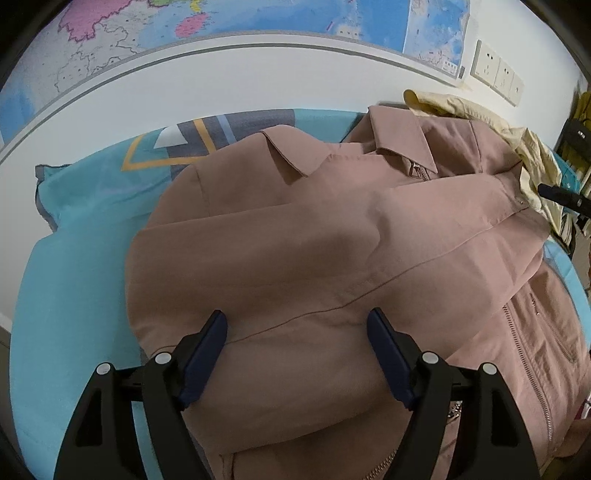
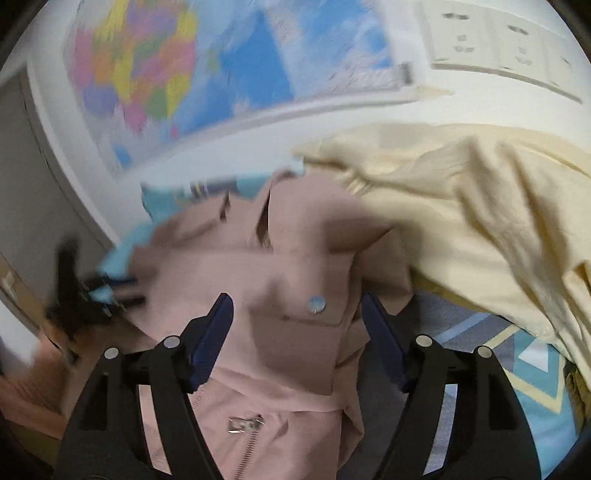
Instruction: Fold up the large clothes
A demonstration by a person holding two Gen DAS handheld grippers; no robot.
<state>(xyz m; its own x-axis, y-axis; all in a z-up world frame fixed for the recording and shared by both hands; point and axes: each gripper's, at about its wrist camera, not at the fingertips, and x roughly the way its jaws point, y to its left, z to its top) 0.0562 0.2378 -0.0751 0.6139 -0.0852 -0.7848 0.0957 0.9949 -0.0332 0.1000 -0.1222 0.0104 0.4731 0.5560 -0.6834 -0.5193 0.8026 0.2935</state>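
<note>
A dusty pink zip jacket [image 1: 314, 240] lies spread on a turquoise patterned bedsheet [image 1: 74, 266], collar towards the wall, with one sleeve folded across its front. My left gripper [image 1: 297, 325] is open and empty, hovering just above the jacket's lower front. In the right wrist view the same jacket [image 2: 280, 295] shows with a snap button and zip pull. My right gripper [image 2: 297, 306] is open and empty above the jacket's cuff area. The right wrist view is motion-blurred.
A cream garment [image 2: 461, 206] lies bunched on the bed beside the jacket's right side; it also shows in the left wrist view [image 1: 517, 147]. A wall map [image 1: 221, 22] and power sockets [image 1: 496, 72] are behind. The other gripper [image 2: 74, 291] shows at the left.
</note>
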